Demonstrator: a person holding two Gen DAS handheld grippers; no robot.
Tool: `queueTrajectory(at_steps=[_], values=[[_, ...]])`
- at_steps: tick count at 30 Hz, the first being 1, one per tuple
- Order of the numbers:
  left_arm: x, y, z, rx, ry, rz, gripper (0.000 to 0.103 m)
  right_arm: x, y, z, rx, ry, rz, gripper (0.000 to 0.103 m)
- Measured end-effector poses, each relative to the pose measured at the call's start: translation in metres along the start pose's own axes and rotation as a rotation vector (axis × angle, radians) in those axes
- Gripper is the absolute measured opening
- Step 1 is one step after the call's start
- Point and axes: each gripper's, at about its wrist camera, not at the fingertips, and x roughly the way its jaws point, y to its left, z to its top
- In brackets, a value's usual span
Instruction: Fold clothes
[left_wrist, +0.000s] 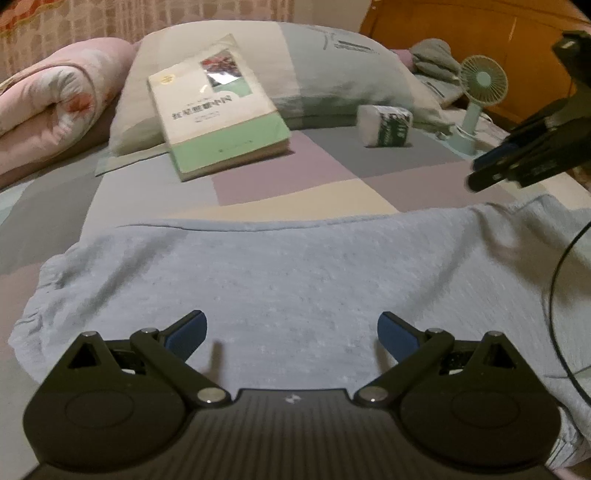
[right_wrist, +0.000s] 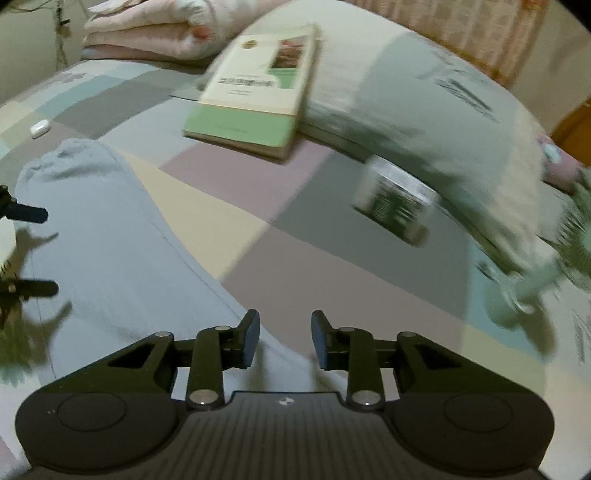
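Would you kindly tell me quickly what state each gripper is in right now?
Left gripper: open wide above the light blue garment, holding nothing.
Right gripper: jaws partly open, nothing between them.

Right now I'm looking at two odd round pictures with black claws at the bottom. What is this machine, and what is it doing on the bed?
There is no robot here. A person holds a pair of hand-held tongs in each hand, and a wide-angle camera on each looks forward along its fingers.

One picture comes from the left tongs, the other from the right tongs. Each pair also shows at the edge of the other's picture.

On the patchwork bed sheet lies a light blue garment, the thing to be folded. Behind it are a green and cream book leaning on a pillow, a small wrapped packet, a little mint fan and a rolled pink quilt.

Both tongs are open and hold nothing.
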Motion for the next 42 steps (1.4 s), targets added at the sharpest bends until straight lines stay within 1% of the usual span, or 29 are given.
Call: queueTrajectory(at_steps=[2, 4, 7, 10, 11, 12, 13, 15, 16, 17, 20, 21, 22, 23, 25, 26, 28, 31, 34, 35, 40, 42], values=[[-0.002, 0.005, 0.0, -0.008, -0.002, 0.008, 0.099, 0.013, 0.011, 0.011, -0.033, 0.006, 0.024, 0.044], [-0.004, 0.01, 0.001, -0.021, -0.008, 0.019, 0.099, 0.026, 0.019, 0.016, -0.059, 0.026, 0.038, 0.044], [-0.006, 0.02, 0.001, -0.051, -0.014, 0.014, 0.099, 0.044, 0.029, 0.014, -0.096, 0.07, 0.048, 0.044], [-0.007, 0.025, 0.002, -0.069, -0.013, 0.014, 0.099, 0.058, 0.037, 0.008, -0.148, 0.105, 0.039, 0.044], [-0.006, 0.026, 0.002, -0.071, -0.012, 0.014, 0.099, 0.059, 0.04, 0.007, -0.156, 0.1, 0.046, 0.039], [-0.006, 0.026, 0.001, -0.073, -0.012, 0.013, 0.099, 0.059, 0.042, 0.007, -0.164, 0.099, 0.059, 0.03], [-0.006, 0.026, 0.001, -0.074, -0.012, 0.011, 0.099, 0.059, 0.044, 0.007, -0.172, 0.098, 0.071, 0.014], [-0.006, 0.026, 0.001, -0.073, -0.013, 0.009, 0.099, 0.059, 0.048, 0.007, -0.19, 0.095, 0.088, 0.012], [-0.006, 0.026, 0.001, -0.072, -0.014, 0.01, 0.099, 0.06, 0.049, 0.008, -0.202, 0.081, 0.066, 0.012], [-0.006, 0.026, 0.001, -0.072, -0.014, 0.011, 0.099, 0.059, 0.047, 0.011, -0.18, 0.064, 0.041, 0.012], [-0.005, 0.025, 0.001, -0.065, -0.01, 0.016, 0.099, 0.058, 0.035, 0.022, -0.062, 0.061, 0.055, 0.015], [-0.005, 0.025, 0.0, -0.063, -0.009, 0.018, 0.099, 0.052, 0.035, 0.022, -0.077, 0.059, 0.044, 0.017], [-0.005, 0.025, 0.0, -0.061, -0.009, 0.02, 0.099, 0.045, 0.036, 0.022, -0.092, 0.056, 0.032, 0.021], [-0.005, 0.025, 0.0, -0.063, -0.007, 0.018, 0.099, 0.038, 0.035, 0.022, -0.103, 0.054, 0.02, 0.026], [-0.005, 0.025, 0.0, -0.065, -0.004, 0.02, 0.099, 0.017, 0.027, 0.019, -0.097, 0.052, -0.01, 0.03], [-0.005, 0.025, 0.0, -0.064, -0.002, 0.023, 0.099, 0.003, 0.019, 0.016, -0.078, 0.049, -0.032, 0.035], [-0.006, 0.024, 0.001, -0.062, -0.002, 0.025, 0.099, -0.026, 0.004, 0.01, -0.041, 0.044, -0.076, 0.04], [-0.008, 0.022, 0.001, -0.057, -0.009, 0.022, 0.099, -0.065, -0.023, -0.009, 0.022, 0.038, -0.158, 0.041], [-0.008, 0.017, 0.001, -0.043, -0.01, 0.018, 0.099, -0.096, -0.057, -0.042, 0.115, 0.065, -0.266, 0.042], [-0.008, 0.015, 0.001, -0.038, -0.01, 0.017, 0.099, -0.102, -0.07, -0.057, 0.167, 0.084, -0.294, 0.042], [-0.005, 0.002, 0.001, 0.002, -0.012, 0.019, 0.099, -0.104, -0.118, -0.122, 0.399, 0.156, -0.356, 0.042], [-0.003, 0.0, 0.0, 0.011, -0.01, 0.027, 0.099, -0.097, -0.135, -0.139, 0.453, 0.166, -0.377, 0.042]])
